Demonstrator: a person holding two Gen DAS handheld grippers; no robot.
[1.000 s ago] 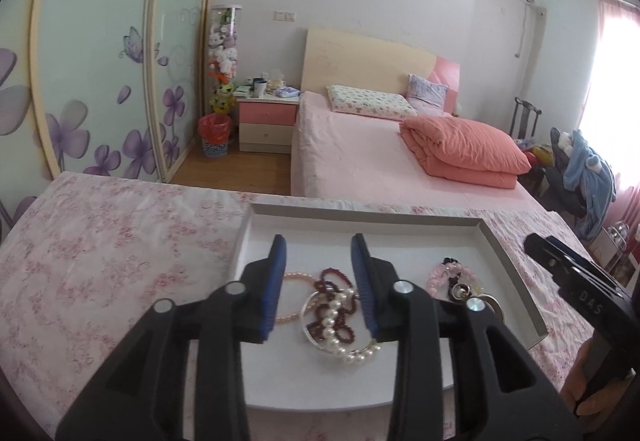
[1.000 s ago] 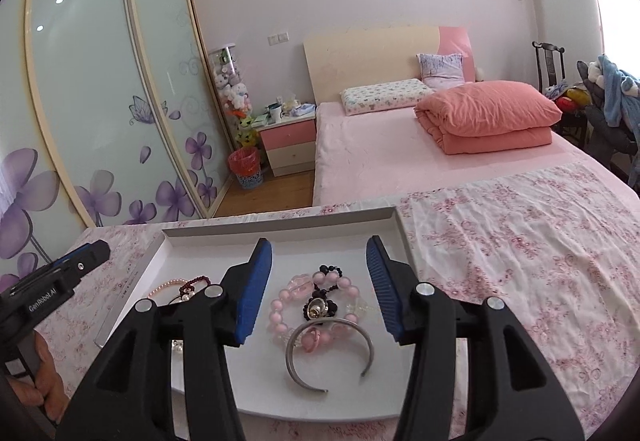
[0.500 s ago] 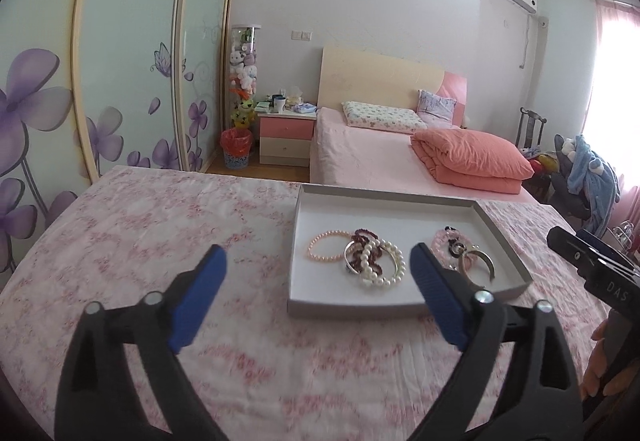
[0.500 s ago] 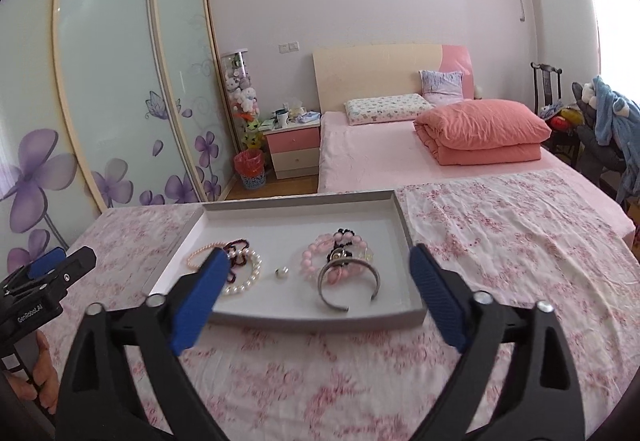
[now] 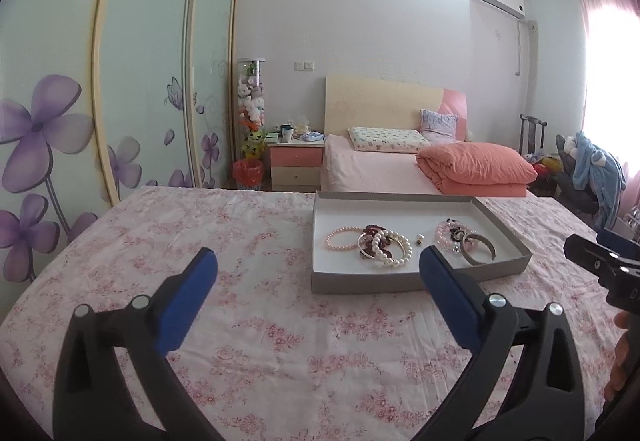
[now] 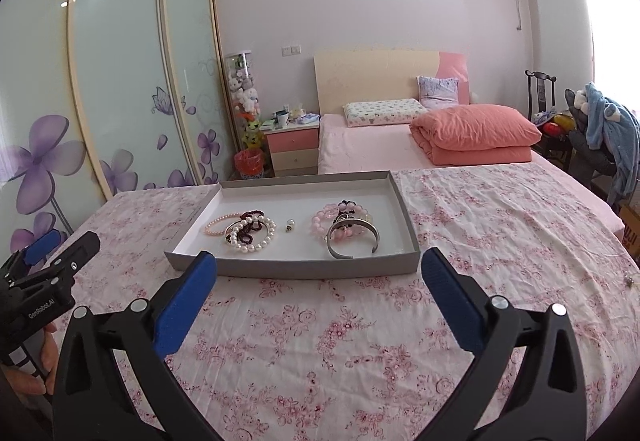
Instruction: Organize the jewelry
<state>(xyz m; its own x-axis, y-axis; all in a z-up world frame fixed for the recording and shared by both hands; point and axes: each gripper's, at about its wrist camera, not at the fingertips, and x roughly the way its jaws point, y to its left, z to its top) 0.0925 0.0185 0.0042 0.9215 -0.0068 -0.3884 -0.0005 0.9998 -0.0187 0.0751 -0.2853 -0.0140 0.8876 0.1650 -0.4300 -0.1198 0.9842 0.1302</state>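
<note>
Jewelry [image 6: 256, 231] in grey tray [image 6: 292, 267], both claws just opened wide, empty, left claw [image 6: 60, 261] marked "GenRobot.AI"

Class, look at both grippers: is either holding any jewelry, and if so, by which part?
Nothing is held. The left gripper and right gripper have just been opening, with nothing between them; all jewelry lies in the tray.

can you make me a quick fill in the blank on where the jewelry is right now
1. All the jewelry lies inside the shallow grey ____.
2. The silver cuff bangle rests against the ____ bead bracelet.
3. Both the left gripper and the right gripper hold ____.
4. The tray sits on a ____-patterned cloth.

Missing words: tray; pink; nothing; flower
</note>
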